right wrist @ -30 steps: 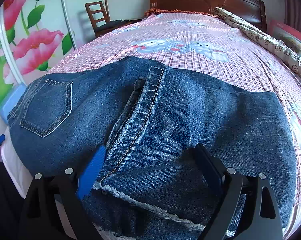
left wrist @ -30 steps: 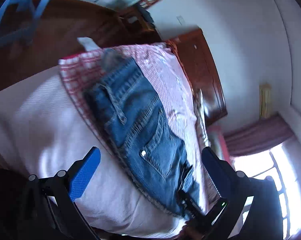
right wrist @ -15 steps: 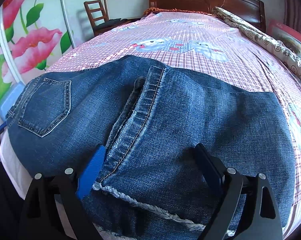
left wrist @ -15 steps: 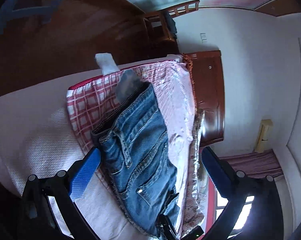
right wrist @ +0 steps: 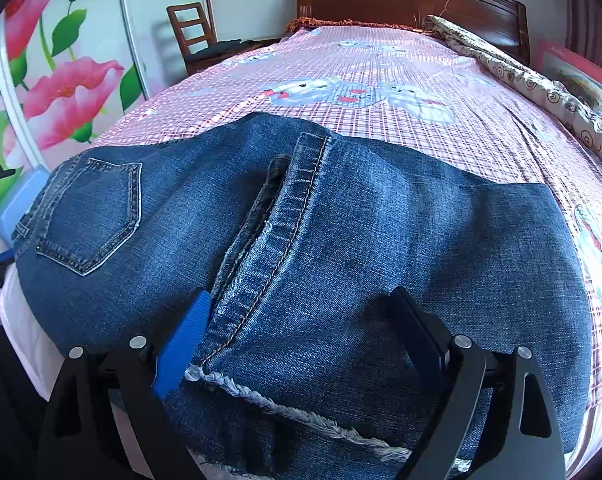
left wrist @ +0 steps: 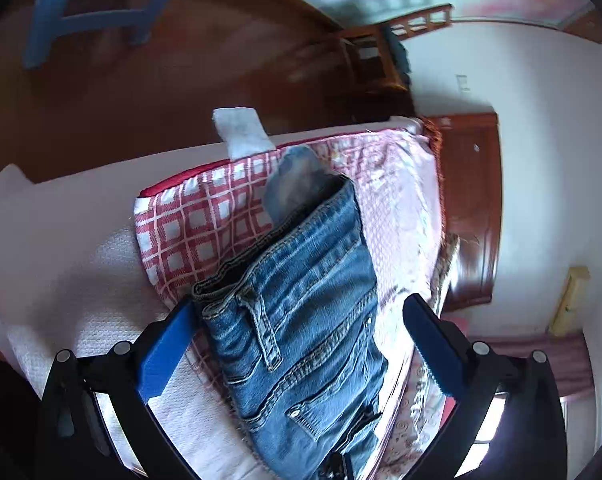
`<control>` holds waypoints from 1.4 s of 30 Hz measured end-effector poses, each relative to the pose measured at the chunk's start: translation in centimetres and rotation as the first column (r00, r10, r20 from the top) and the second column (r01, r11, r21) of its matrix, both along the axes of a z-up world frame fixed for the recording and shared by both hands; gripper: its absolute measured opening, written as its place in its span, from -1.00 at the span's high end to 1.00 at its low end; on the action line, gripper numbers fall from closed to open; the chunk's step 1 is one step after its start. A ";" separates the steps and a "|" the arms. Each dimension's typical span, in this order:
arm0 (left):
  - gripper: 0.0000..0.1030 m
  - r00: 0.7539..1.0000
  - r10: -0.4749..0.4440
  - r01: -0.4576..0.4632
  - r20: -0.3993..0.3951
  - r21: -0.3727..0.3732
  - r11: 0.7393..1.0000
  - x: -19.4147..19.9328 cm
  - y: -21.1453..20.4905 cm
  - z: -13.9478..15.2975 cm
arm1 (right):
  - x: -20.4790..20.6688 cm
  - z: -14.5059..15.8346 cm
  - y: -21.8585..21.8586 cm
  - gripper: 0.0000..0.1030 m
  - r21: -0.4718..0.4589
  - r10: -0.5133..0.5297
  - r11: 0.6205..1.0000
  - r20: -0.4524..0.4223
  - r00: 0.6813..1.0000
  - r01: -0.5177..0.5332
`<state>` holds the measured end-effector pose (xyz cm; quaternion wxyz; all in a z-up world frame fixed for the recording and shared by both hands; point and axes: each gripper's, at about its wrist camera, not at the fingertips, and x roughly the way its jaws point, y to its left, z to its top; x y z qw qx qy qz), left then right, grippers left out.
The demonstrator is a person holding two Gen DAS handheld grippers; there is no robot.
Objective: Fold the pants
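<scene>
- My right gripper [right wrist: 297, 344] has its jaws spread and empty, low over the frayed hem end of the pants [right wrist: 301, 240], nearer than the other hand.
- My left gripper [left wrist: 301, 344], jaws spread, hovers off the waistband end.
- The pants lie folded on the bed [right wrist: 381, 60], long axis left to right in the right view.
- No containers.

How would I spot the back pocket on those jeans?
Find the big bed with the pink checked sheet; the jeans lie folded across its near end. The back pocket sits at their left end, a five-sided patch outlined in pale double stitching.
</scene>
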<state>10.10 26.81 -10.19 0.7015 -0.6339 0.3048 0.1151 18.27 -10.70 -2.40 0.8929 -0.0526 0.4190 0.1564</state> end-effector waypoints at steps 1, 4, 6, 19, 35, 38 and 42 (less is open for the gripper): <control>-0.87 1.000 0.006 -0.006 -0.023 0.006 1.000 0.4 -0.2 0.1 | 0.0 0.0 0.0 -0.73 0.000 0.000 1.000 0.000 1.000 0.000; 0.47 0.986 0.008 0.002 -0.167 0.064 0.998 1.0 -0.7 -0.2 | 0.0 0.0 0.0 -0.73 0.002 0.000 1.000 0.000 1.000 0.000; 0.61 0.988 0.024 -0.016 -0.153 0.055 0.998 0.7 -0.7 -0.8 | 0.0 0.0 -0.1 -0.73 0.004 0.001 1.000 0.003 1.000 -0.001; 0.73 0.995 0.000 0.028 -0.097 0.282 0.959 1.1 -2.6 3.8 | -0.1 -0.2 -0.1 -0.73 0.012 0.007 1.000 0.007 1.000 -0.007; 0.74 0.958 -0.281 0.179 0.055 0.654 0.735 4.3 -11.6 13.4 | 0.1 3.4 -9.5 -0.85 0.603 -0.093 0.781 -0.148 0.985 0.164; 0.74 0.920 -0.386 0.224 0.067 0.719 0.658 4.9 -15.6 15.3 | -1.4 4.1 -13.5 -0.85 0.685 -0.140 0.697 -0.159 0.977 0.211; 0.74 0.851 -0.518 0.285 0.079 0.760 0.584 5.1 -20.7 16.6 | -3.9 3.7 -18.3 -0.85 0.720 -0.201 0.639 -0.184 0.962 0.271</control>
